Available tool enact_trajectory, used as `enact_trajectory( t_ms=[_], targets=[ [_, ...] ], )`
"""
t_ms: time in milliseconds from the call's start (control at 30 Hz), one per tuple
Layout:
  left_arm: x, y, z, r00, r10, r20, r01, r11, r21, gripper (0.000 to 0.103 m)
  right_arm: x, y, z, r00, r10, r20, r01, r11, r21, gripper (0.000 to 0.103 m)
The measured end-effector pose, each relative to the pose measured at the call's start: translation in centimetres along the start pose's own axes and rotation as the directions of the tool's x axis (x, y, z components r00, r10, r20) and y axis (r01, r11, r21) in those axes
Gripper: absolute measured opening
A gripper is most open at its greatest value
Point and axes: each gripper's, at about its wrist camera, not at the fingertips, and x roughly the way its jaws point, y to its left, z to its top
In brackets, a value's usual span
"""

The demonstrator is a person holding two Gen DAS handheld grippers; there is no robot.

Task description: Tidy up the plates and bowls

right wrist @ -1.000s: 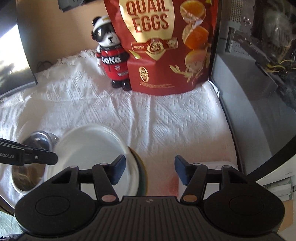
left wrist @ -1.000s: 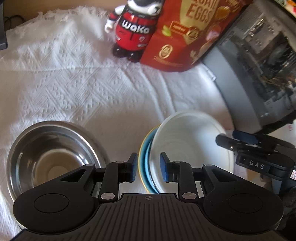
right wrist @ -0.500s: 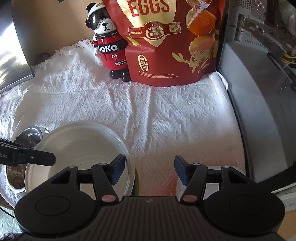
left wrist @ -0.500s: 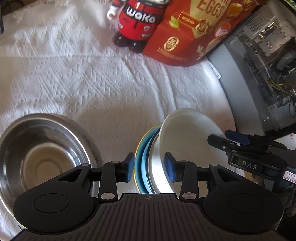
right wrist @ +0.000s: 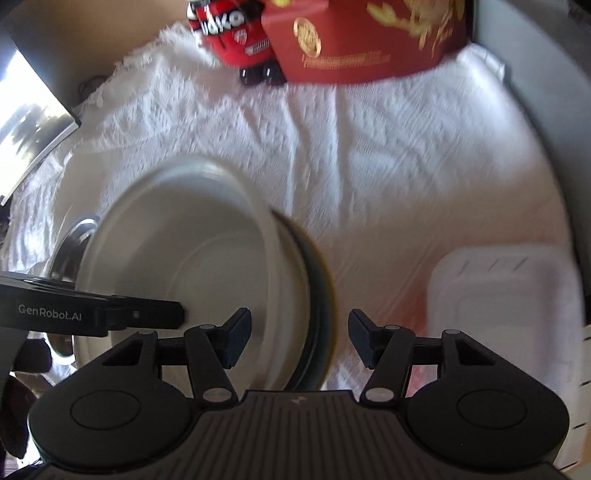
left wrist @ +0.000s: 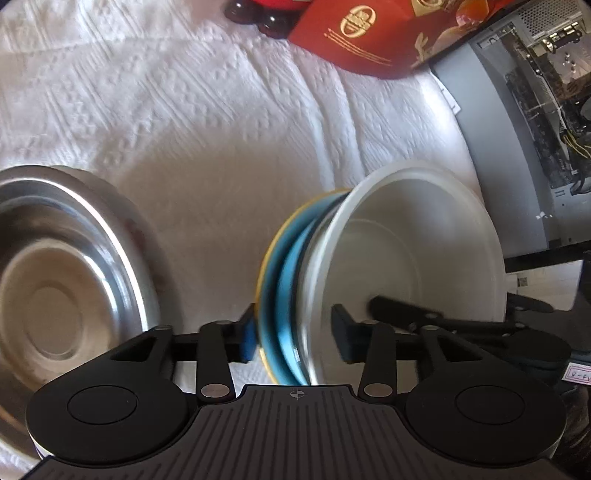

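Observation:
A white plate (left wrist: 406, 240) sits on a blue plate with a yellow rim (left wrist: 284, 277), stacked on the white cloth (left wrist: 184, 110). My left gripper (left wrist: 295, 338) straddles the stack's left rim; its jaws are opening and the pads stand just off the rim. A steel bowl (left wrist: 55, 277) lies to the left. In the right wrist view, my right gripper (right wrist: 299, 338) straddles the right rim of the white plate (right wrist: 184, 240) and the dark plate (right wrist: 317, 288) beneath. It is open, with gaps at both pads.
A white rectangular container (right wrist: 509, 295) lies right of the stack. A red snack bag (right wrist: 369, 37) and a toy figure (right wrist: 229, 29) stand at the back. A computer case (left wrist: 535, 110) borders the cloth on the right. The steel bowl (right wrist: 70, 236) peeks out behind the plates.
Both grippers have come down closer to the stack, which now fills more of each view. The left jaws have widened around the rim. The right jaws kept their width.

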Motion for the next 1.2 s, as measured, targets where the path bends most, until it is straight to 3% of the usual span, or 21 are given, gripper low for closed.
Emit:
enact_trajectory(
  t_ms=[133, 533, 800, 1200],
  targets=[
    [0.5, -0.7, -0.1, 1.000, 0.019, -0.007, -0.019, 0.999, 0.029, 0.052, 0.8, -0.5, -0.1, 0.998, 0.058, -0.023, -0.057, 0.997, 0.048, 0.063],
    [0.8, 0.3, 0.3, 0.999, -0.027, -0.020, 0.026, 0.999, -0.046, 0.052, 1.4, -1.3, 0.0, 0.984, 0.165, -0.060, -0.159, 0.982, 0.104, 0.061],
    [0.1, 1.2, -0.8, 0.999, -0.038, -0.022, 0.037, 0.997, -0.075, 0.051, 1.5, -0.7, 0.1, 0.984, 0.170, -0.062, -0.161, 0.980, 0.120, 0.063],
    [-1.9, 3.6, -2.0, 1.000, 0.007, -0.003, -0.008, 0.992, -0.128, 0.049, 2.6, 2.9, -0.3, 0.976, 0.186, -0.113, -0.179, 0.981, 0.074, 0.063]
  ],
)
